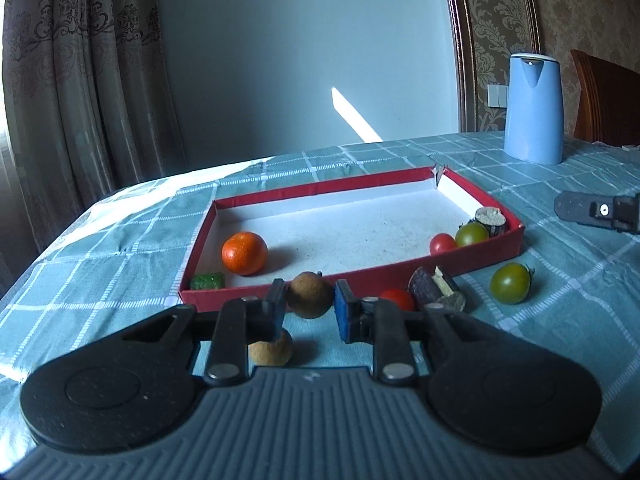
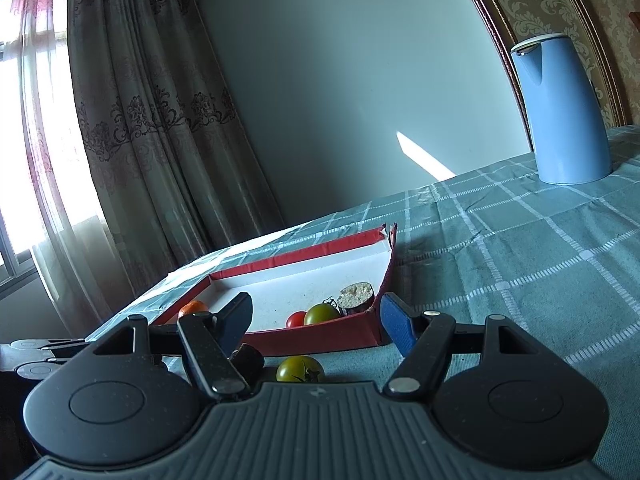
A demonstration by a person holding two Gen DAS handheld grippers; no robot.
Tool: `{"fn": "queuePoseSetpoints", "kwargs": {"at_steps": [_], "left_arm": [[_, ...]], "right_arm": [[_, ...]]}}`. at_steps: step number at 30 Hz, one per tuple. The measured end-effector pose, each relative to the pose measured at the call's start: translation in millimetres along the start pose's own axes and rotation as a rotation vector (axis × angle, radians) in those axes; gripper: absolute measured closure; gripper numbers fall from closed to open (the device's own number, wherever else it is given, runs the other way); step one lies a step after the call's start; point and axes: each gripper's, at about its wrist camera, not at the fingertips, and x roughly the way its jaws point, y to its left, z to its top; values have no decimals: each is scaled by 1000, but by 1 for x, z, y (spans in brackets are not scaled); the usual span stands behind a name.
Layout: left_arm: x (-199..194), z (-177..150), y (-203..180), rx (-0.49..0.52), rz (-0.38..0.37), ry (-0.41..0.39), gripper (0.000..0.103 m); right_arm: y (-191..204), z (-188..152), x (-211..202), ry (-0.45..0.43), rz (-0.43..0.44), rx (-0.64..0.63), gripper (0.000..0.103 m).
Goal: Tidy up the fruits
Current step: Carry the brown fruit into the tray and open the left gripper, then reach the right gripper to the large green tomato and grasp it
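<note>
We hold the brown round fruit clamped in the left gripper fingers, raised just before the red tray's near wall; the tray floor lies straight ahead. Right gripper gapes empty.

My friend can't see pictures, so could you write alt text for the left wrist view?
A hand-held gripper clamps a small brown round fruit at the near edge of a shallow red box holding an orange and tomatoes, on a checked tablecloth.
</note>
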Motion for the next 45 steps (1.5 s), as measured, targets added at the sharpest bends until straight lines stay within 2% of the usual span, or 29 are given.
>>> {"fn": "queuePoseSetpoints", "kwargs": {"at_steps": [5, 8, 13, 29, 30, 32, 42, 45], "left_arm": [[22, 27, 3, -38, 95, -36, 80], [48, 34, 11, -94, 151, 3, 80], [80, 28, 25, -165, 168, 76, 80], [100, 17, 29, -186, 127, 149, 79], [99, 17, 29, -185, 127, 148, 78], [98, 16, 29, -185, 131, 144, 68], [88, 17, 30, -196, 132, 120, 66], [74, 16, 34, -213, 122, 95, 61]], "right_arm": [[-1, 0, 0, 3, 0, 8, 32], [-2, 1, 1, 5, 2, 14, 32], [-3, 1, 3, 19, 5, 20, 32], [-4, 0, 4, 23, 5, 22, 32], [-4, 0, 4, 24, 4, 23, 32], [-5, -1, 4, 24, 1, 27, 32], [-6, 0, 5, 30, -8, 38, 32], [-6, 0, 5, 31, -8, 38, 32]]}}
